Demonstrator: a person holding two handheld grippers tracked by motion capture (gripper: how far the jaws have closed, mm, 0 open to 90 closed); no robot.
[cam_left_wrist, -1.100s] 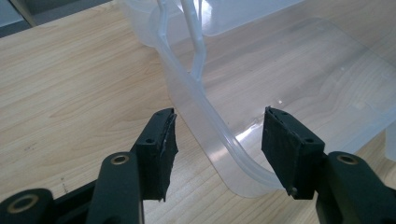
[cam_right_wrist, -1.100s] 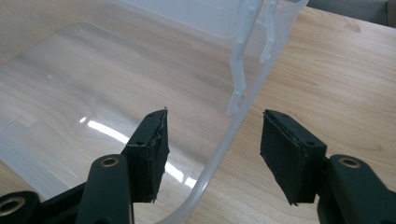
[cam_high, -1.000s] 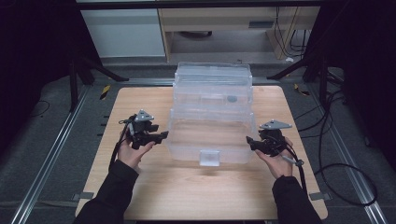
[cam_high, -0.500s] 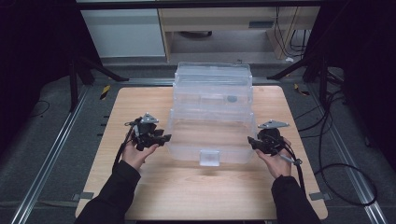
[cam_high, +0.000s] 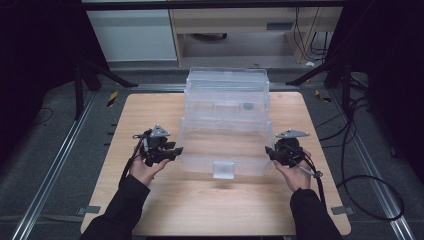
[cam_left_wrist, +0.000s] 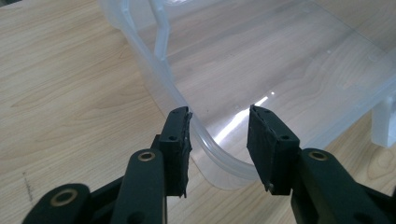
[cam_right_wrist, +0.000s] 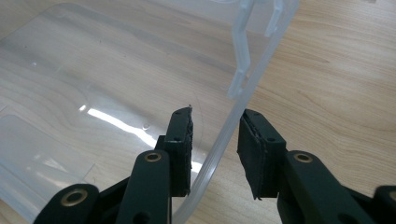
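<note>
A clear plastic box (cam_high: 226, 97) stands at the middle of the wooden table (cam_high: 150, 115). Its shallow clear lid (cam_high: 225, 145) lies flat toward me, with a small latch tab (cam_high: 223, 170) at the front. My left gripper (cam_high: 174, 150) is at the lid's left edge. In the left gripper view the lid's rounded rim (cam_left_wrist: 205, 140) runs between the jaws of that gripper (cam_left_wrist: 219, 116), close to the left pad. My right gripper (cam_high: 270, 151) is at the lid's right edge, and the rim (cam_right_wrist: 224, 130) passes between its jaws (cam_right_wrist: 215, 116) with gaps on both sides. Both pairs of jaws have just been closing around the rim.
Bare wood lies to the left, the right and in front of the box. Metal rails (cam_high: 55, 165) run along both sides of the table. Cables (cam_high: 350, 150) trail on the floor at the right. A cabinet (cam_high: 130, 30) stands behind.
My left gripper has shifted a little right, onto the lid's left edge. Both grippers' jaws have narrowed around the rim. The right hand has stayed put.
</note>
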